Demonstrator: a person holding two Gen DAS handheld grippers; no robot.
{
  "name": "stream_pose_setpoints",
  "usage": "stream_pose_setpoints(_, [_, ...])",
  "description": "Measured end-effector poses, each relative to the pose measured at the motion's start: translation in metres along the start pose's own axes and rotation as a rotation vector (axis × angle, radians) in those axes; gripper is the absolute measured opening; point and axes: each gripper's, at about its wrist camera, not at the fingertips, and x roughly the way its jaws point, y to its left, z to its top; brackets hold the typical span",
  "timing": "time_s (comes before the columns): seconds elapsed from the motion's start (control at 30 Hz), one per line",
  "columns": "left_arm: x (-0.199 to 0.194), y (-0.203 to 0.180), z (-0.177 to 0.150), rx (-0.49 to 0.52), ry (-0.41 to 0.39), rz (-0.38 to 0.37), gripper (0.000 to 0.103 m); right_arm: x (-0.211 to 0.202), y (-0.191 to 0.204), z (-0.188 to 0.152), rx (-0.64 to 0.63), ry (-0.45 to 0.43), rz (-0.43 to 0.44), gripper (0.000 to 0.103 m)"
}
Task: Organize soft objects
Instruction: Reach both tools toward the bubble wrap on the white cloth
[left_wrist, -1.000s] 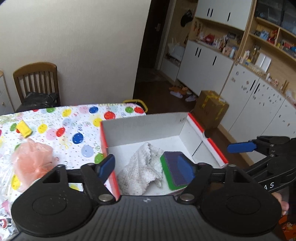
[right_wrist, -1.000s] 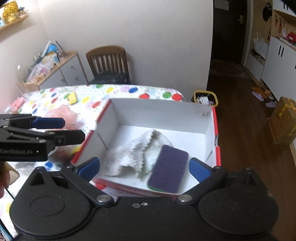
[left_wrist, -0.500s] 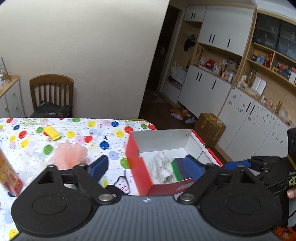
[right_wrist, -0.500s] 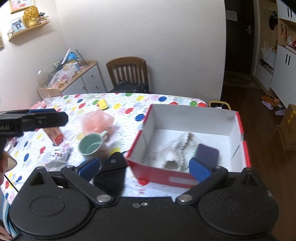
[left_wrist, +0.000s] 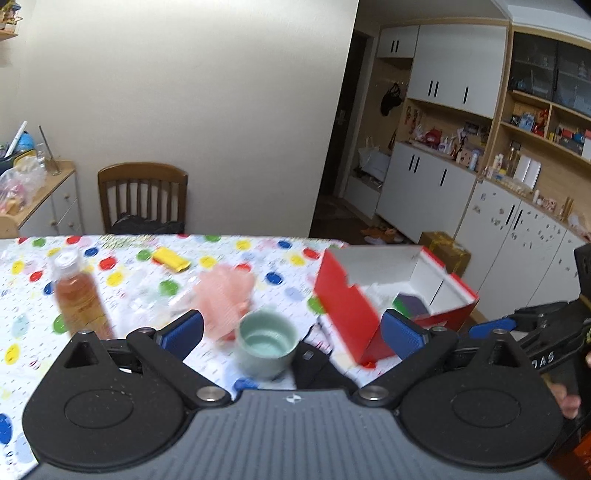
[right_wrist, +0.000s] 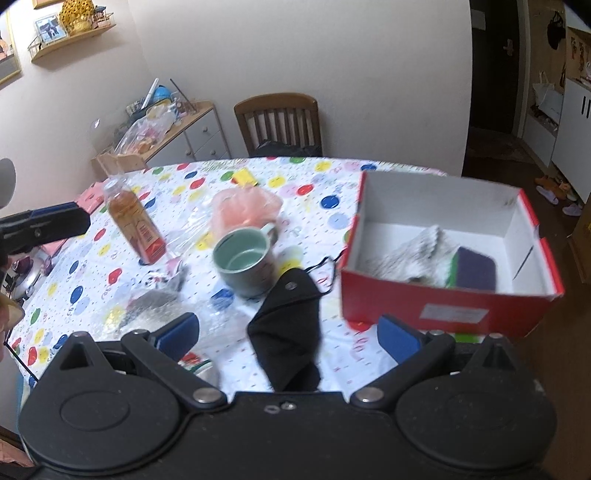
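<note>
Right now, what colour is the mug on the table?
Pale green mug; the right wrist view shows it best.

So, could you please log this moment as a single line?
left tool: open, empty | right tool: open, empty | red box: holds white cloth, sponge | black mask, pink puff: on table

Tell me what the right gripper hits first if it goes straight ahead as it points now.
Probably the black mask: it lies between the open right gripper's fingers, nearest the camera. The mug sits just beyond it. Depth is uncertain.
</note>
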Motion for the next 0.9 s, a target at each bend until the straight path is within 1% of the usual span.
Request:
stream_pose_setpoints(0.07, [-0.003, 0.011, -0.009, -0.010, 0.020, -0.009, 0.103, 0.005, 0.011, -0.006, 0.002, 0.008, 0.002, 0.103])
stream_pose_setpoints(0.17, [-0.002, 0.029, -0.026, -0.045, 0.065, -0.072, 0.103, 0.015, 0.028, -0.014, -0.004, 0.030, 0.013, 0.103])
stream_pose_setpoints(0.23, [0.000, 0.037, -0.036, -0.054, 0.078, -0.098, 0.103, 0.022, 0.041, -0.020, -0.014, 0.050, 0.023, 0.103])
stream_pose_setpoints(0.27, [0.001, 0.039, -0.042, -0.050, 0.084, -0.095, 0.103, 0.024, 0.047, -0.024, -0.022, 0.057, 0.027, 0.103])
stream_pose_setpoints(0.37, [0.002, 0.041, -0.060, -0.043, 0.112, -0.054, 0.103, 0.032, 0.067, -0.035, -0.059, 0.081, 0.038, 0.102])
stream_pose_setpoints(0.47, [0.001, 0.049, -0.079, -0.054, 0.145, -0.060, 0.103, 0.038, 0.085, -0.042, -0.099, 0.088, 0.041, 0.100])
stream_pose_setpoints(0.57, [-0.003, 0.056, -0.095, -0.037, 0.166, -0.060, 0.103, 0.043, 0.095, -0.043, -0.120, 0.094, 0.043, 0.098])
stream_pose_setpoints(0.73, [-0.006, 0.065, -0.121, -0.046, 0.201, -0.021, 0.103, 0.052, 0.113, -0.044, -0.160, 0.112, 0.055, 0.096])
stream_pose_setpoints(0.8, [-0.006, 0.068, -0.131, -0.052, 0.223, -0.001, 0.103, 0.058, 0.120, -0.045, -0.175, 0.126, 0.062, 0.093])
stream_pose_setpoints(0.9, [0.000, 0.071, -0.145, -0.039, 0.249, 0.006, 0.103, 0.071, 0.131, -0.047, -0.208, 0.152, 0.070, 0.090])
